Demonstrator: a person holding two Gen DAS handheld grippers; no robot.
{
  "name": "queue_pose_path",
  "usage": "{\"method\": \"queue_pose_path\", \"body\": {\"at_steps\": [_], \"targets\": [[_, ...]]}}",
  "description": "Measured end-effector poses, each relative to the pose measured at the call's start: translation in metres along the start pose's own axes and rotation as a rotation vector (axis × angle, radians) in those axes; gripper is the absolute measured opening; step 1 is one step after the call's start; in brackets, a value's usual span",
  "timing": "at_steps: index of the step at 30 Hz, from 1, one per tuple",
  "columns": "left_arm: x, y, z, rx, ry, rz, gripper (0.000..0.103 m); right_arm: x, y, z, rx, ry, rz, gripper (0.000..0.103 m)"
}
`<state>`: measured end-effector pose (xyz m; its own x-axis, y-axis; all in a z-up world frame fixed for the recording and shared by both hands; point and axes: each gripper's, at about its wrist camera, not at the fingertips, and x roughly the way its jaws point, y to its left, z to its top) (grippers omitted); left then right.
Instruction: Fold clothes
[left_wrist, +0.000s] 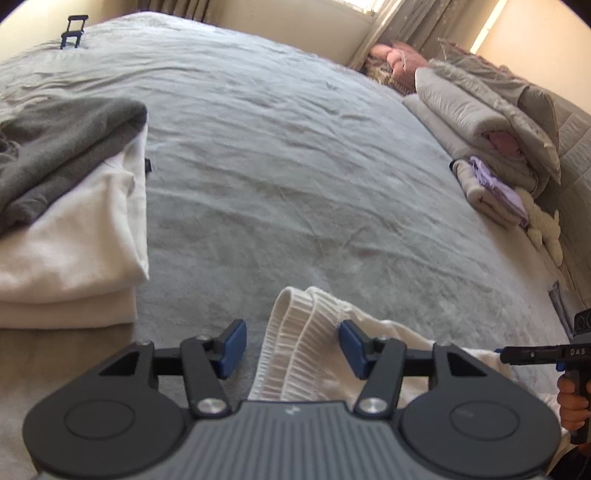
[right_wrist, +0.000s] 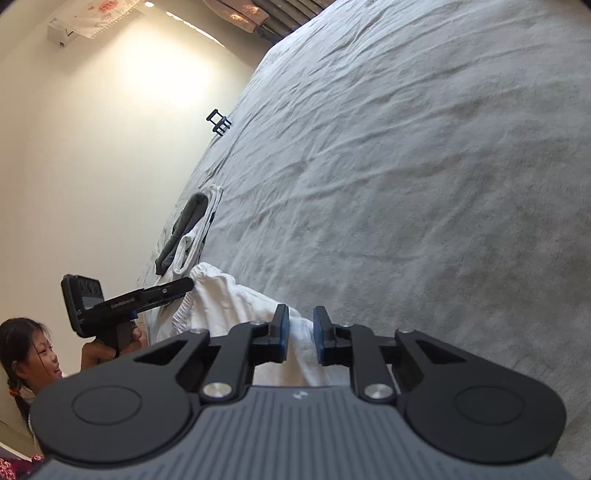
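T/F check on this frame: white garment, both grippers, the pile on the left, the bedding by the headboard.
1. The left gripper is open, with the white garment's ribbed waistband between its pads. True.
2. A grey garment lies on top of the folded white pile. True.
3. The white garment is already folded and stacked on that pile. False: it lies loose on the bed, apart from the pile.
4. The right gripper is over bare bed with no cloth between its pads. False: white cloth sits between them.
5. The bedding by the headboard is spread flat. False: it is folded and heaped.
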<state>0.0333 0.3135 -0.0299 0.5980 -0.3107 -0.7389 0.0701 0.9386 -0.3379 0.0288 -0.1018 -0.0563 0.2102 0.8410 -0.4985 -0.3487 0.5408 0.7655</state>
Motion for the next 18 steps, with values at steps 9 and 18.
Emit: {"method": "queue_pose_path", "body": {"at_steps": [9, 18], "targets": [[0.012, 0.001, -0.002, -0.006, -0.008, -0.026, 0.056, -0.008, 0.001, -0.001, 0.035, 0.01, 0.016, 0.023], [0.01, -0.019, -0.016, 0.056, -0.082, 0.108, 0.026, 0.022, 0.017, -0.003, 0.014, 0.008, -0.046, 0.013]]}}
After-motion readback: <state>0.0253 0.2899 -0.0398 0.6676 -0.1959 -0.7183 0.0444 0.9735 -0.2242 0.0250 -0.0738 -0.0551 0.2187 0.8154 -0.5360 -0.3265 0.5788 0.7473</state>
